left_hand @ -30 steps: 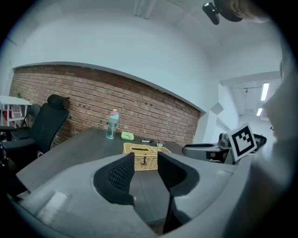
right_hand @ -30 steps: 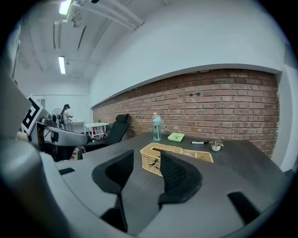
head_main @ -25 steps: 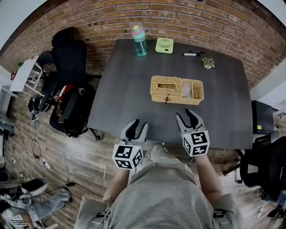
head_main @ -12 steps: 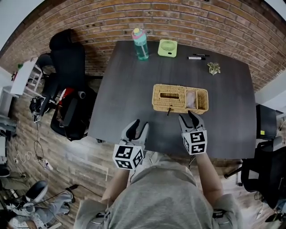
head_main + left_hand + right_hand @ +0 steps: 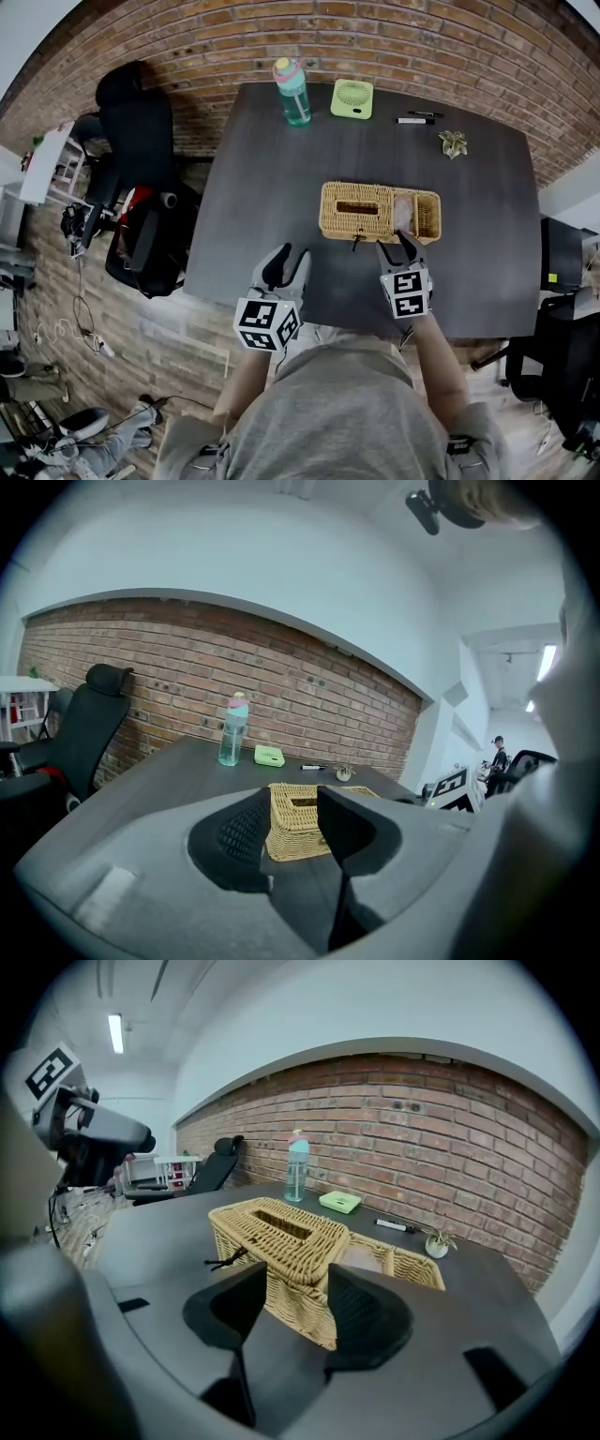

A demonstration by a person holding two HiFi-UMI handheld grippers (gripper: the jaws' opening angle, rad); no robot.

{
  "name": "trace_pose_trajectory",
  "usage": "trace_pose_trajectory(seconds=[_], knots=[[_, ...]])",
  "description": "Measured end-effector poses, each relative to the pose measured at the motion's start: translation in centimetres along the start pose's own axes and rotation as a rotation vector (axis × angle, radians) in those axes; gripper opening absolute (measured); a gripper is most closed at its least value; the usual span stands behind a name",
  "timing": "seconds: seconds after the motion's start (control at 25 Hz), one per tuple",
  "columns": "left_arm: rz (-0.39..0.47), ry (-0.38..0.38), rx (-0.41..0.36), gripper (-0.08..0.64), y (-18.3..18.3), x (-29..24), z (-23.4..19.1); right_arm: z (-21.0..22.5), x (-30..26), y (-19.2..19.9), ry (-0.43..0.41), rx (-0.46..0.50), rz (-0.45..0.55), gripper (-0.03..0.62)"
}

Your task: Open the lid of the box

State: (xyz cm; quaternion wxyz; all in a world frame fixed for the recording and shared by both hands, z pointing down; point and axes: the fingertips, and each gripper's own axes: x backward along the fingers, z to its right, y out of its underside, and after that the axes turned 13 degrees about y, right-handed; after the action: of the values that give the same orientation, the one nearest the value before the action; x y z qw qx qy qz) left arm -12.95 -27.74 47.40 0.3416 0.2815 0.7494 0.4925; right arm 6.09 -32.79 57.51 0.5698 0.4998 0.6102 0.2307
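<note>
While at one wicker box (image 5: 356,212), right gripper (image 5: 397,242) opening empty, left gripper (image 5: 286,254) spread

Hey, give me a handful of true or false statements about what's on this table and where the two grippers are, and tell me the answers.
1. The wicker box sits on the dark table. True.
2. The water bottle lies tipped over. False: it stands upright at the table's far edge, beside the green fan.
3. The right gripper is clamped on the bottle. False: it is at the box's near side, far from the bottle; its jaws are opening and press on nothing.
4. The left gripper is open with nothing between its jaws. True.
</note>
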Motion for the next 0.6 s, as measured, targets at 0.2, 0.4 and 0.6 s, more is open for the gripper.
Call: trace_pose_trajectory(seconds=[0.2, 0.4, 0.6], knots=[[-0.011, -0.005, 0.0, 0.155, -0.1, -0.5, -0.7, 0.1, -0.9, 0.6, 0.018, 0.046, -0.032, 0.199], [-0.02, -0.003, -0.005, 0.153, -0.1, -0.7, -1.1, 0.2, -1.7, 1.0, 0.046, 0.075, -0.055, 0.206], [-0.014, -0.004, -0.009, 0.153, -0.5, -0.7, -1.4, 0.0, -1.9, 0.9, 0.049, 0.09, -0.059, 0.21]])
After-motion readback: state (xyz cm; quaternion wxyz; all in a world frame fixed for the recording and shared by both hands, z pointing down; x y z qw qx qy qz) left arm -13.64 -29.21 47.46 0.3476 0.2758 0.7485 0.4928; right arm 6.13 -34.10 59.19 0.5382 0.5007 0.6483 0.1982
